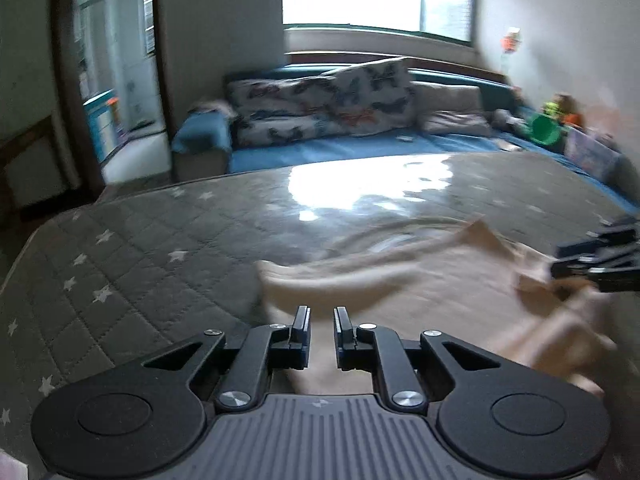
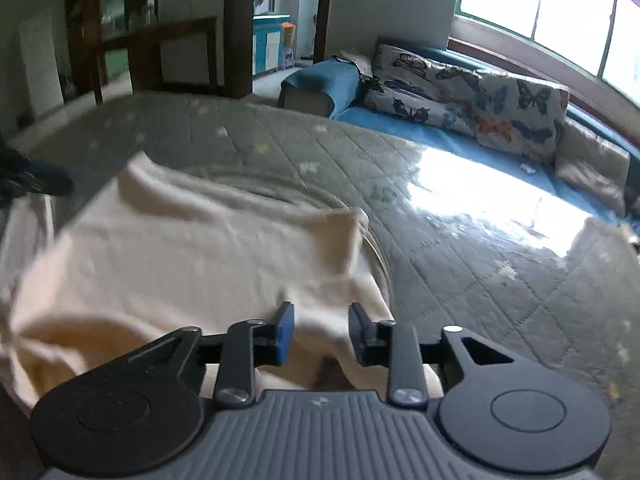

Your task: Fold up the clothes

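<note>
Both grippers, left (image 1: 322, 318) and right (image 2: 322, 314), jaws spread over the cloth (image 2: 180, 256) on the bed (image 2: 480, 272), mid-fold, next needing a pinch on its near hem.

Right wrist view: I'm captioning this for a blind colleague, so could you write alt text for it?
An open right hand-held gripper hovers over a rumpled cream garment spread on a grey star-quilted mattress. Behind it is a blue daybed with butterfly-print pillows under a bright window.

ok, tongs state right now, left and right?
Left tongs: open, nothing between them, over the cream garment.
Right tongs: open, garment under them, not gripped.
</note>
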The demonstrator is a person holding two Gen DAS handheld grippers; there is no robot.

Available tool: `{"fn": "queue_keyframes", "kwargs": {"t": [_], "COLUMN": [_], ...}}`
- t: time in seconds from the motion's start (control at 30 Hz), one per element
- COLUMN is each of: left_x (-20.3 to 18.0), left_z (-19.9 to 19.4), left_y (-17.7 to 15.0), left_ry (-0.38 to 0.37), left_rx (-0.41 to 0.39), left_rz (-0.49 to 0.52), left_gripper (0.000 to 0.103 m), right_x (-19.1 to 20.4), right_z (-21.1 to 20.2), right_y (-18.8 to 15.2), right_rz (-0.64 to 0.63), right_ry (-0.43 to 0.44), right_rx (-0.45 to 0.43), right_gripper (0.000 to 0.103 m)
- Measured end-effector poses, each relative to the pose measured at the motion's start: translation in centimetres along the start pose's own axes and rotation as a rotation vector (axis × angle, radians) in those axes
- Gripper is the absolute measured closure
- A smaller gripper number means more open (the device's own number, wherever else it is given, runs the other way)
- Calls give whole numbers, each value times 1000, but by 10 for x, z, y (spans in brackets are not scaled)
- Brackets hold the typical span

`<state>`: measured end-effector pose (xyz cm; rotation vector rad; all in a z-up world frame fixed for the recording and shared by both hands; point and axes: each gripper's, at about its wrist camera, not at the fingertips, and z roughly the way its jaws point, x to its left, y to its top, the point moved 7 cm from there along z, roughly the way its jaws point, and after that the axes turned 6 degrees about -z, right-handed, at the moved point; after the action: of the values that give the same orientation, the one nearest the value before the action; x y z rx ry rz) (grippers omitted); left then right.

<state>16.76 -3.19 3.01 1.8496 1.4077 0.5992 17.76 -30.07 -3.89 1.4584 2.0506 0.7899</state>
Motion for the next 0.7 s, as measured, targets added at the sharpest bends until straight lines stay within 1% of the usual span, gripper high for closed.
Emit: {"fn": "queue_keyframes", "kwargs": {"t": [0.07, 0.13, 0.2, 0.27, 0.4, 0.53, 0.57, 0.6, 0.63, 0.67, 0.7], "left_x": [-15, -28, -38, -47, -56, -63, -65, -68, -71, -75, -79], "left_z": [-17, -34, -47, -58, -71, -83, -86, -88, -90, -91, -91], "left_y": [-8, -18, -28, -40, -60, -71, -72, -74, -75, -75, -75], "left_ry": [-40, -76, -108, -135, -162, -183, -187, -191, -196, -203, -209], "left_rx": [-11, -20, -23, -20, -6, -5, -8, -11, -13, -15, -17], "left_rz": [36, 61, 76, 85, 81, 79, 83, 87, 93, 100, 109], "left_gripper": [85, 83, 83, 83, 83, 82, 80, 78, 77, 77, 77], "right_x": [-2, -5, -11, -21, -37, -42, -41, -39, -38, -37, -36], "right_z": [-2, -4, -5, -1, 14, 25, 25, 26, 26, 25, 24], "right_y": [-5, -10, -12, -12, -17, -24, -24, -24, -24, -24, -25], "right_rz": [5, 11, 35, 60, 109, 132, 126, 113, 105, 99, 99], "right_ry": [-10, -21, -28, -41, -67, -53, -55, -59, -63, -63, -66], "right_rx": [-7, -15, -21, -10, 27, 47, 46, 49, 52, 53, 50], "right_gripper": [70, 70, 70, 70, 70, 70, 70, 72, 76, 94, 98]}}
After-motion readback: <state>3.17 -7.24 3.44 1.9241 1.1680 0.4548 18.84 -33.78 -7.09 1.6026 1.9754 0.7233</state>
